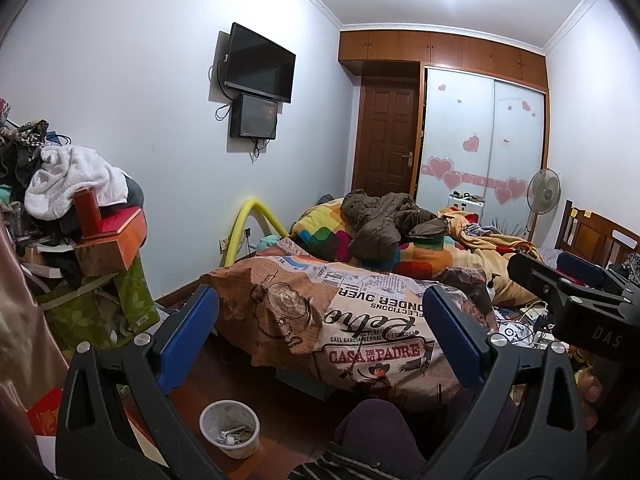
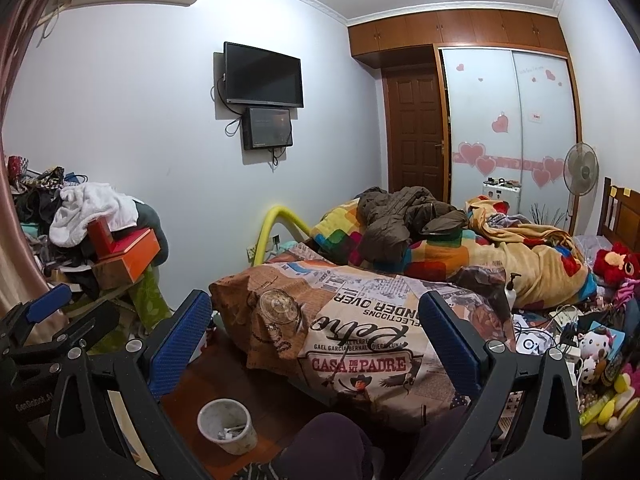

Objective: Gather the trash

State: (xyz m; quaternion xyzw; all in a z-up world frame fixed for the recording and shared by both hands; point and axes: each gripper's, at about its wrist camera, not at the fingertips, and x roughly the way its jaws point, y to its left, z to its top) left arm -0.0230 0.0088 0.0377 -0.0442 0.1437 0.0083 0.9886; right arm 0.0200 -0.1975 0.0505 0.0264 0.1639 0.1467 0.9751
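Left wrist view: left gripper [image 1: 320, 332] held raised, jaws spread wide, nothing between the blue pads. The bin [image 1: 229, 428] stands on the wooden floor just below the foot of the bed [image 1: 360, 320], with scraps of trash inside. The right gripper [image 1: 568, 300] shows over the bed's right side; whether its jaws are apart cannot be told here.

Right wrist view: right gripper [image 2: 316, 328] jaws wide apart, empty. The bin [image 2: 227, 424] sits below the bed [image 2: 360, 312] corner. Cluttered items [image 2: 580, 340] lie on the bed's right part.
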